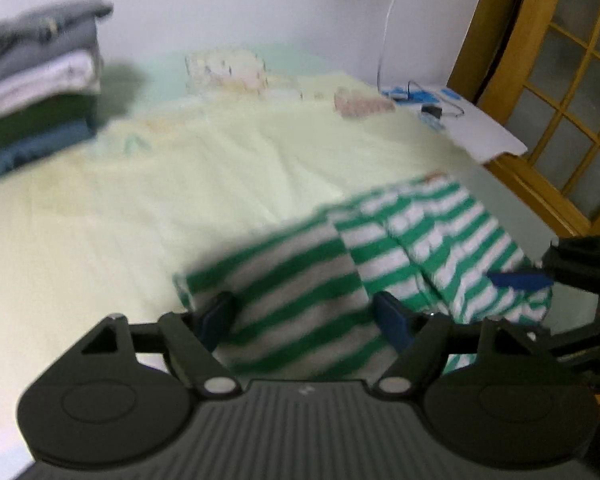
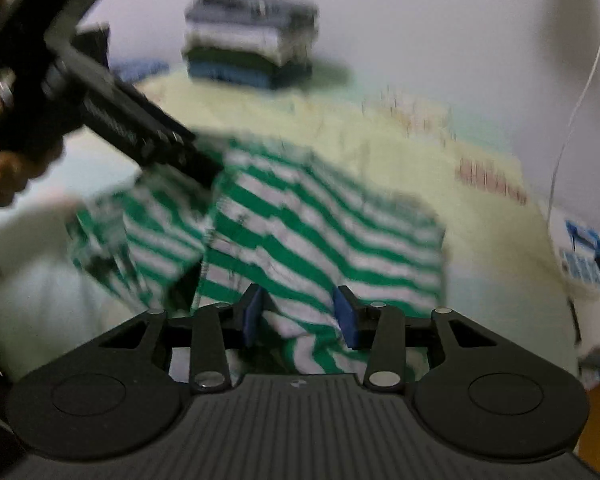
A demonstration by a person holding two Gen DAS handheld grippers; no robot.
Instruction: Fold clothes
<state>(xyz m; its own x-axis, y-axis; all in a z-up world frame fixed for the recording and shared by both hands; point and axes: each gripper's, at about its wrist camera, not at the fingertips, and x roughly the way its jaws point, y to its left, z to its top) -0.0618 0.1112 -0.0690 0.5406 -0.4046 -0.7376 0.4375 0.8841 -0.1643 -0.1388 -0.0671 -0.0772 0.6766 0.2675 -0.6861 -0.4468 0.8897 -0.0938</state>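
Here we work a green-and-white striped knit garment (image 2: pixel 300 224) on the pale yellow bedsheet (image 1: pixel 180 184).
Our left gripper (image 1: pixel 306 318) has its jaws wide apart over the cloth; whether our right gripper (image 2: pixel 300 314) pinches the fold, we cannot tell. Blurred, hurried passes may drag layers askew. Stacked folded clothes (image 2: pixel 252 48) sit by the white wall (image 1: pixel 240 0).

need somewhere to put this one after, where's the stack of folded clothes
The stack of folded clothes sits at the far end of the bed against the wall, beyond the striped garment.

motion blur smears the striped garment (image 2: pixel 300 224) and folded stack (image 1: pixel 36 80); grips unclear
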